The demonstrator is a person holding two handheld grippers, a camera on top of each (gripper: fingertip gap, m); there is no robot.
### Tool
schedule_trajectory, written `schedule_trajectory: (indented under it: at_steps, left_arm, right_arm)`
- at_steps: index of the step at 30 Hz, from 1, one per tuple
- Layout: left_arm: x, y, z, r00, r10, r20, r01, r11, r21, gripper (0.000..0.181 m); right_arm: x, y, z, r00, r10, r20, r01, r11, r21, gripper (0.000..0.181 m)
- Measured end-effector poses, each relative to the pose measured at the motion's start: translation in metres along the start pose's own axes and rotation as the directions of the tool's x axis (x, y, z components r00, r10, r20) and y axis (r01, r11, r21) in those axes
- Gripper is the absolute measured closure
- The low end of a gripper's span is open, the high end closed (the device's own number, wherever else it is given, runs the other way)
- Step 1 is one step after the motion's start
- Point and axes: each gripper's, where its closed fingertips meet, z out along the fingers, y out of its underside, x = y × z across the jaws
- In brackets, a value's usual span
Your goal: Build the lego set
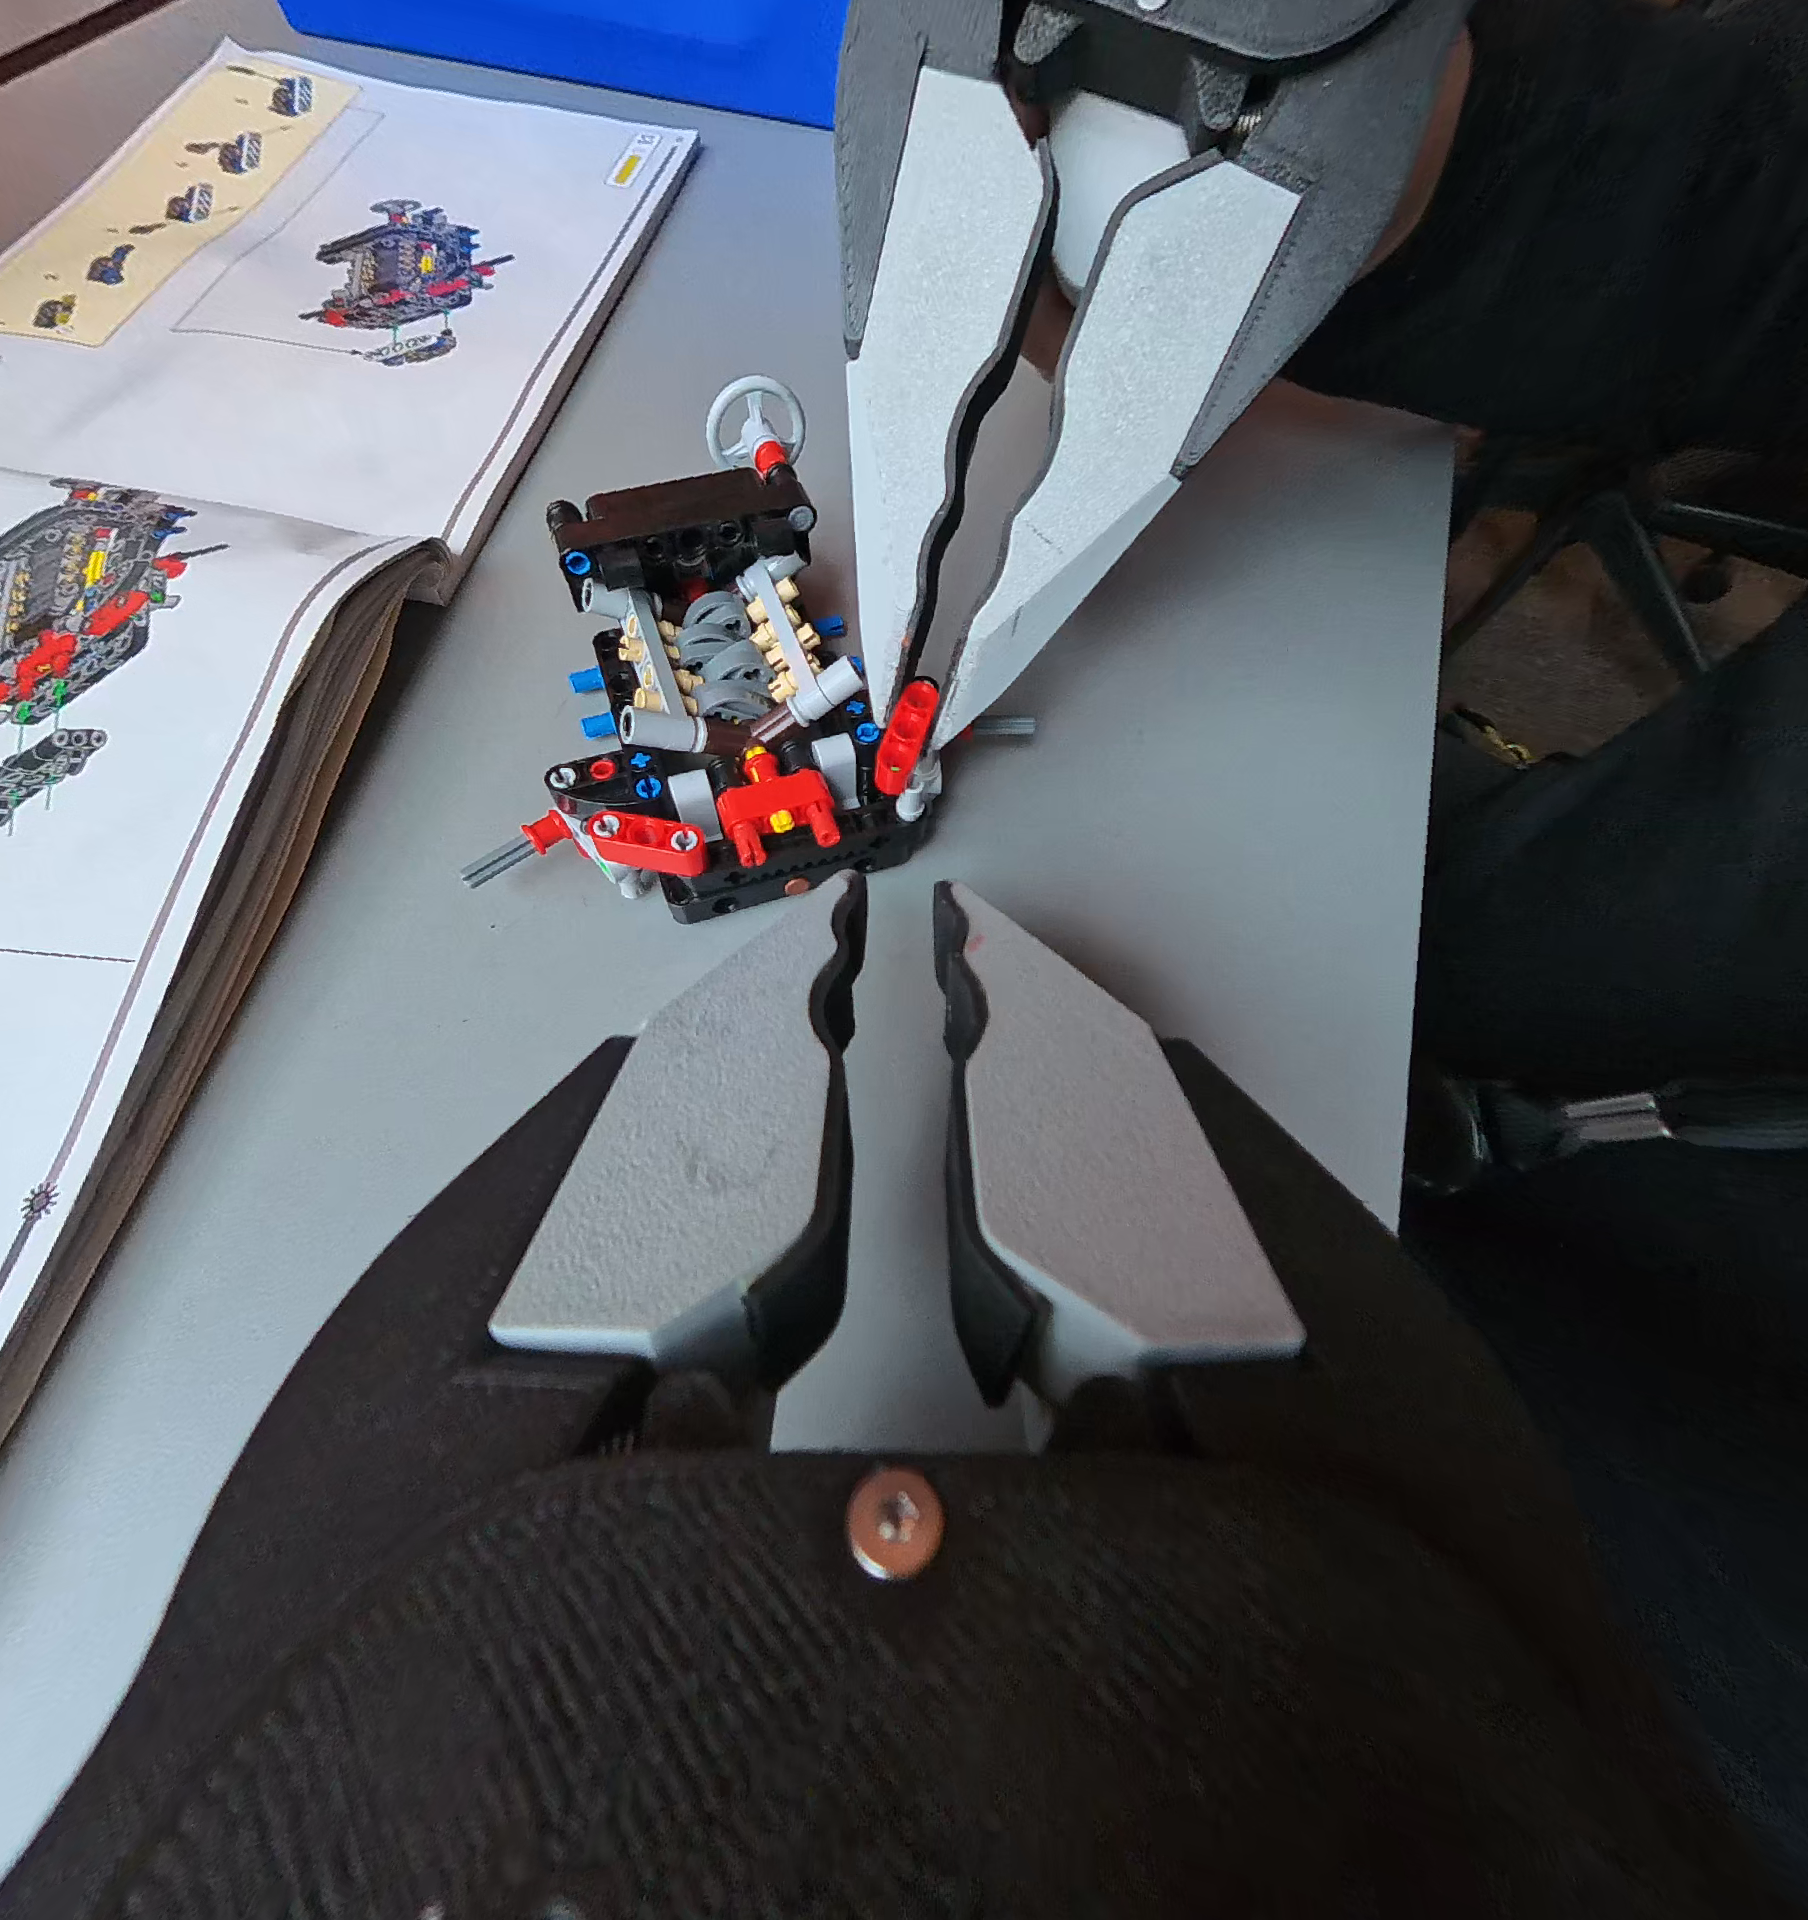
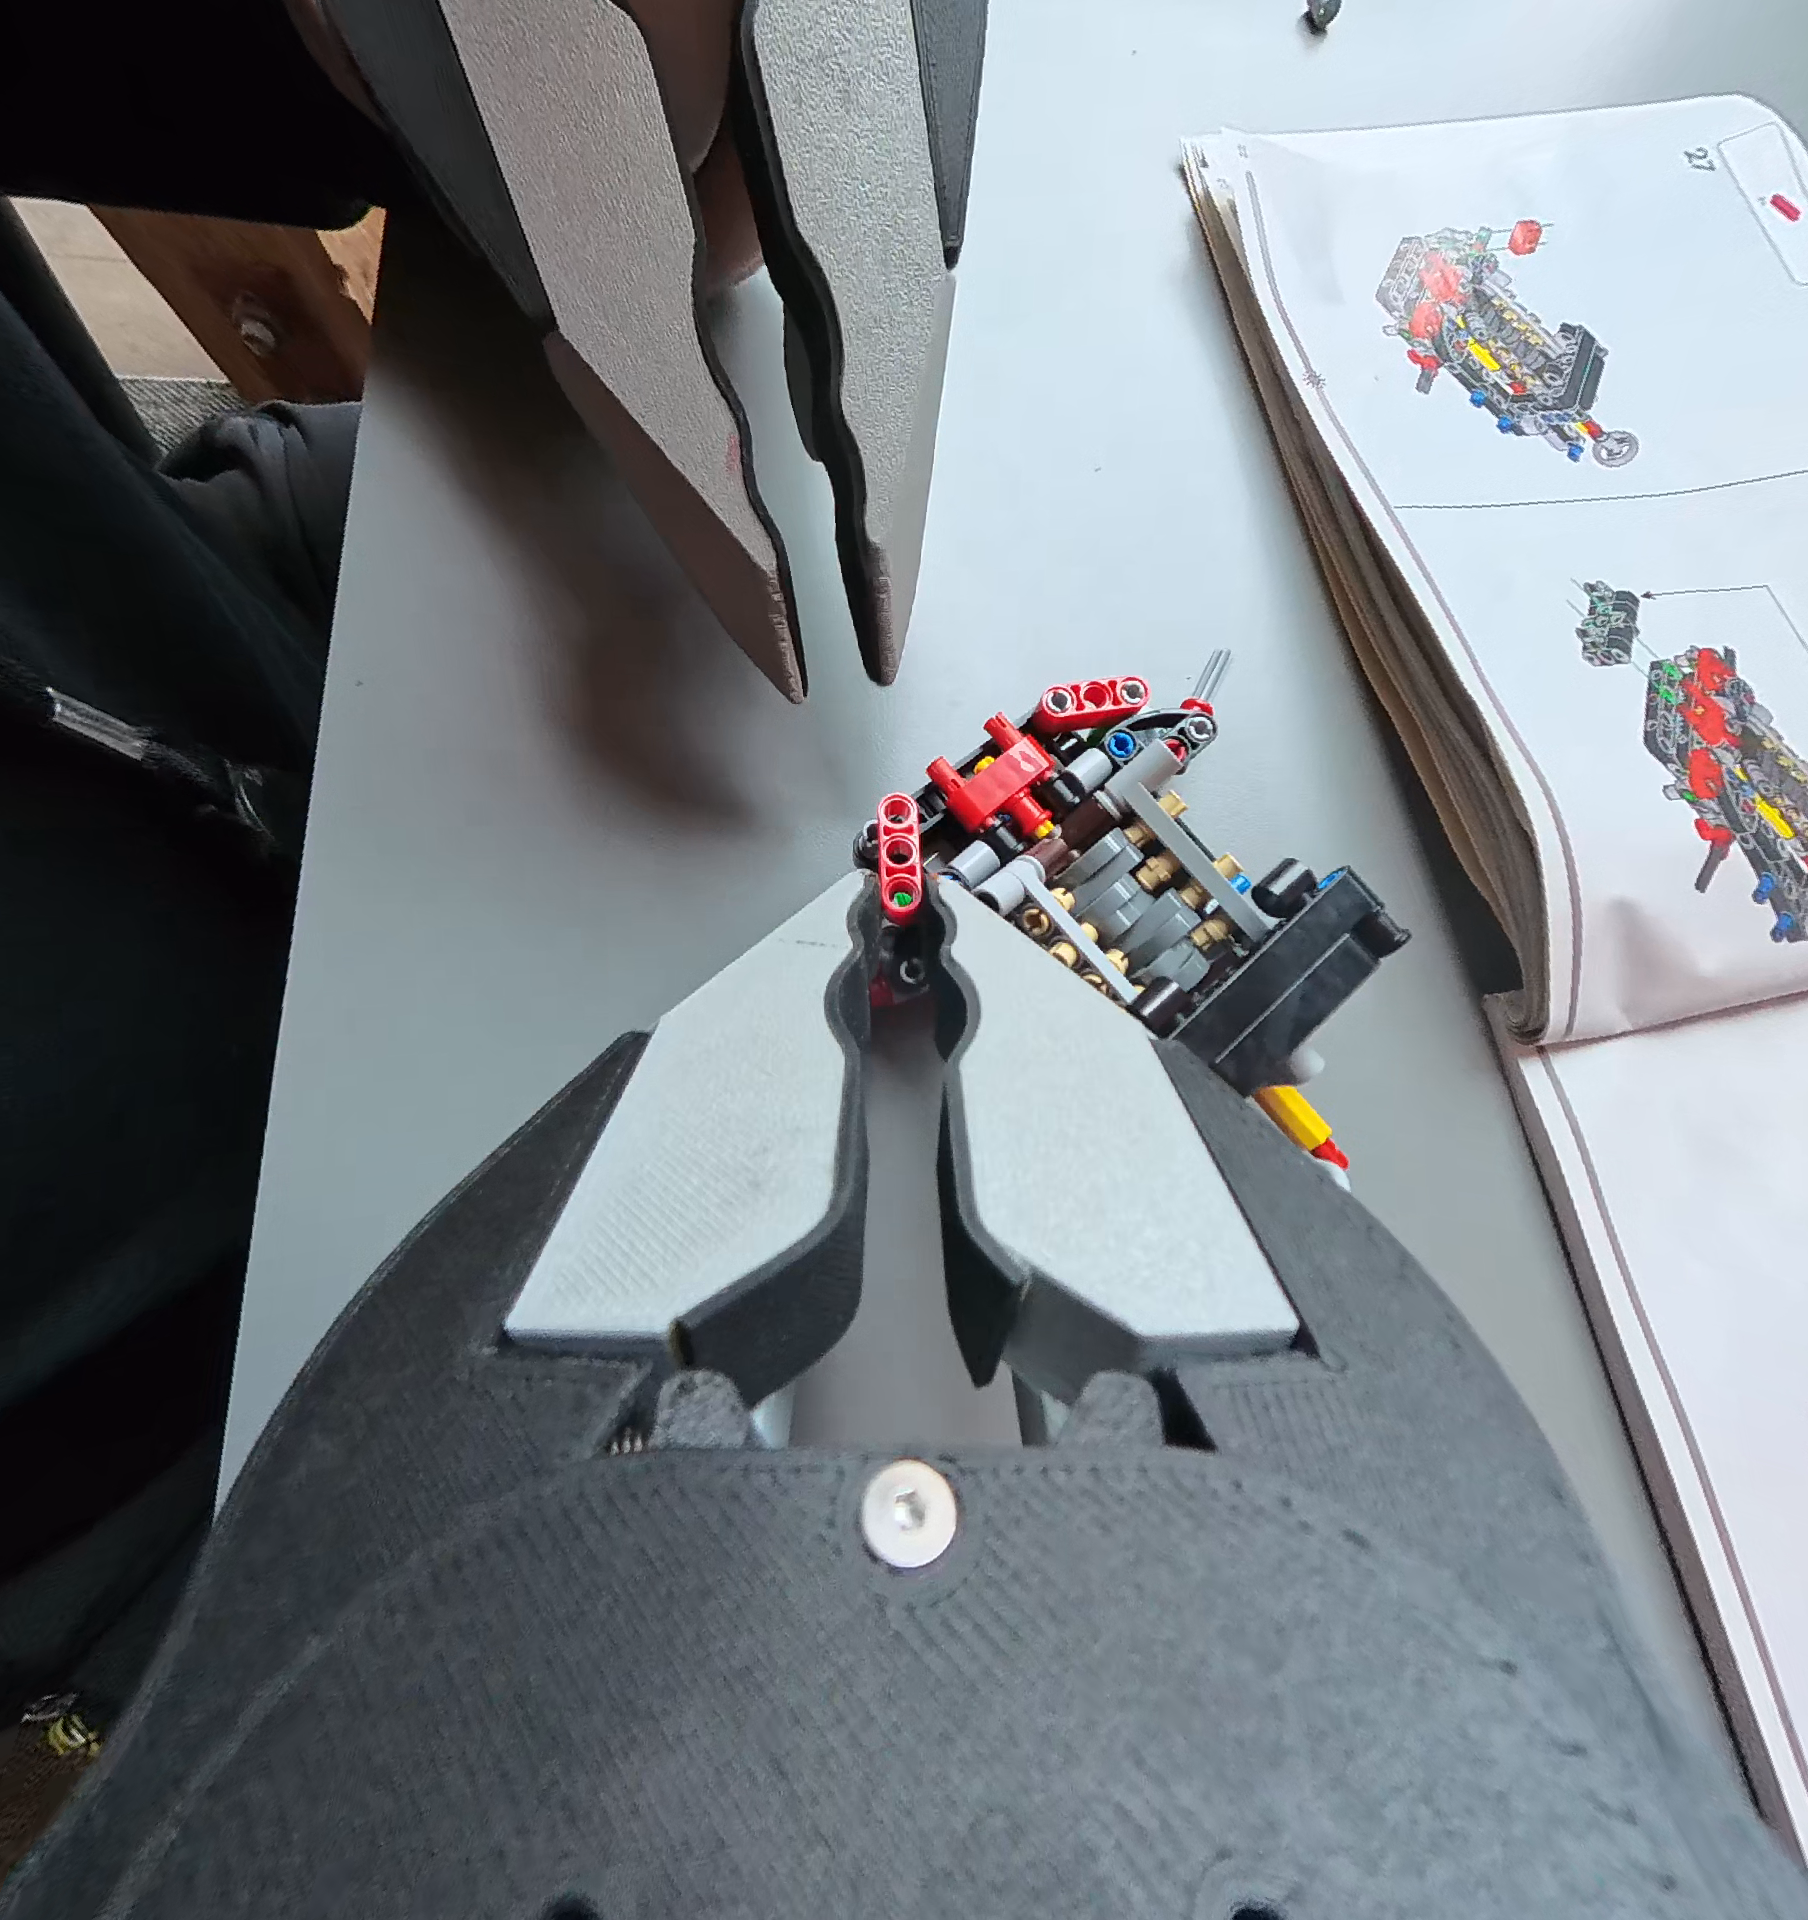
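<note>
The right hand-held gripper [image 2: 905, 914] angles down, pinching a red beam [image 2: 898, 858] on the lego model [image 1: 718, 675] (mid-tabletop [image 1: 1191, 935], beside the instruction booklet [image 1: 204, 468]). The left hand-held gripper [image 1: 898, 894] hovers parted, empty, near the model's edge.

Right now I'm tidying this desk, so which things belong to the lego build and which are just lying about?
Part of the build:
- lego model
- red three-hole beam, pinched by the right gripper
- open instruction booklet
- left gripper, open beside the model

Lying about:
- blue box at the table's far edge
- small dark item on the grey table
</note>
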Motion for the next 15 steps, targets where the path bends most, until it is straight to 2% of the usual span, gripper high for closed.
schedule_trajectory:
  at_steps: [15]
  left_arm:
    - [0.0002, -0.0054, -0.0052, 1.0, -0.003, -0.005, 0.003, 0.999, 0.05, 0.172]
  right_arm:
    - [-0.0012, -0.0009, 0.0001, 0.999, 0.013, 0.047, -0.015, 0.999, 0.04, 0.177]
